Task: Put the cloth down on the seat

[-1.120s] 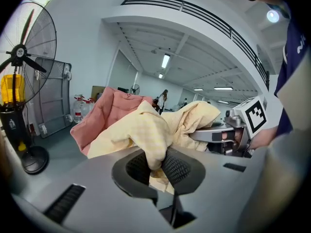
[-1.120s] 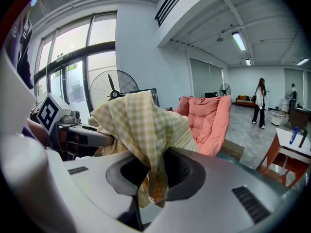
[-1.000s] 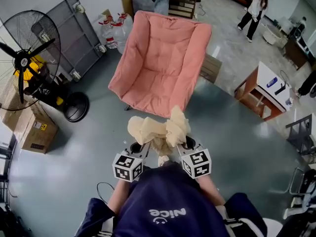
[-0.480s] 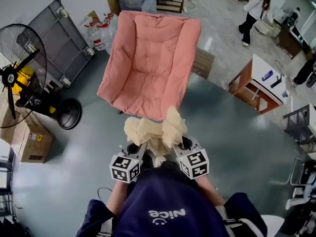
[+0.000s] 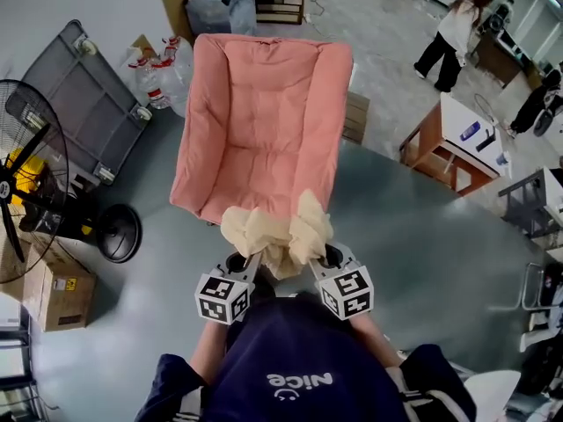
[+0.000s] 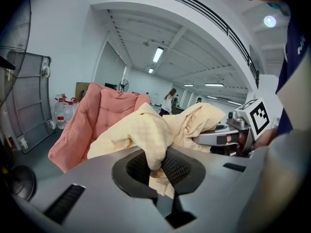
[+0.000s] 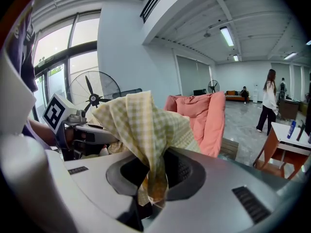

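A pale yellow checked cloth (image 5: 277, 229) hangs bunched between my two grippers, just in front of the seat's near edge. My left gripper (image 5: 242, 262) is shut on one end of the cloth (image 6: 146, 135). My right gripper (image 5: 327, 255) is shut on the other end of the cloth (image 7: 143, 125). The pink padded chair (image 5: 259, 121) stands straight ahead, its seat (image 5: 251, 170) bare. In the left gripper view the pink chair (image 6: 90, 123) shows behind the cloth, and the right gripper (image 6: 228, 135) is to the right. In the right gripper view the chair (image 7: 204, 118) is ahead on the right.
A black standing fan (image 5: 35, 183) and a cardboard box (image 5: 57, 288) are at the left. A grey folded cart (image 5: 84, 104) and water bottles (image 5: 158, 64) stand left of the chair. A wooden table (image 5: 457, 143) is at the right. People (image 5: 453, 33) walk at the far back.
The view has closed in on the chair: it sits nearer and more square ahead. The cloth now hangs right at the seat's front edge. Both grips are unchanged.
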`<state>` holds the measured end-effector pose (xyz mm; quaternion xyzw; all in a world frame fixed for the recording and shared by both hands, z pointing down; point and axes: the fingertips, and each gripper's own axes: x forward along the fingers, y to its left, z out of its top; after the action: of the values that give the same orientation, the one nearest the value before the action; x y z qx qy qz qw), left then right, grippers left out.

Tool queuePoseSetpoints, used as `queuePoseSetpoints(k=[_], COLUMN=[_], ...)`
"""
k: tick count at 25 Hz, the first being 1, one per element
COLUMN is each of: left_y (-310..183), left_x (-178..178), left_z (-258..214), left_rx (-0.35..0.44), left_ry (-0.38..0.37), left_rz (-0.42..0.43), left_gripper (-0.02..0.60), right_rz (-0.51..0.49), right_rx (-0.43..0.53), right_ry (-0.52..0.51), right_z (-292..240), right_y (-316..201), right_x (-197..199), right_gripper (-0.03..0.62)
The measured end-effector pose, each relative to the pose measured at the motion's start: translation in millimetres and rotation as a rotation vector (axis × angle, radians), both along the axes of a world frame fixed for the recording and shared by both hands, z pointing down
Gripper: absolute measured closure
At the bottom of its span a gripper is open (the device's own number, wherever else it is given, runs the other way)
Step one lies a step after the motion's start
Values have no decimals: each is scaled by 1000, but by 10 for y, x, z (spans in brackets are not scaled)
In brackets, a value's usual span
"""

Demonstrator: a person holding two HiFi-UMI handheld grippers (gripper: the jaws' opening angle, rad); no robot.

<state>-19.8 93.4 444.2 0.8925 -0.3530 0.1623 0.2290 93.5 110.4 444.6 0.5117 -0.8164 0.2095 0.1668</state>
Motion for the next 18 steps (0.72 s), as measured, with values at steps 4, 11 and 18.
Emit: queuePoseSetpoints(k=[4,11,18], left_y=[-609,-1445,-1980], left_x=[-212,-633,-907], left_z=[-83,-86,-8], left_rx=[27,41,35], left_ry=[-11,-14,-24], left_rz=[61,138,192], left_gripper=[531,531,531], right_rz=[39,110,157], right_rx=[9,19,3], right_ry=[2,13,8], right_z=[-56,-68,23], right_y=[-568,-1338,-1827], right_x=[-259,-691,-1013], right_gripper=[499,498,499])
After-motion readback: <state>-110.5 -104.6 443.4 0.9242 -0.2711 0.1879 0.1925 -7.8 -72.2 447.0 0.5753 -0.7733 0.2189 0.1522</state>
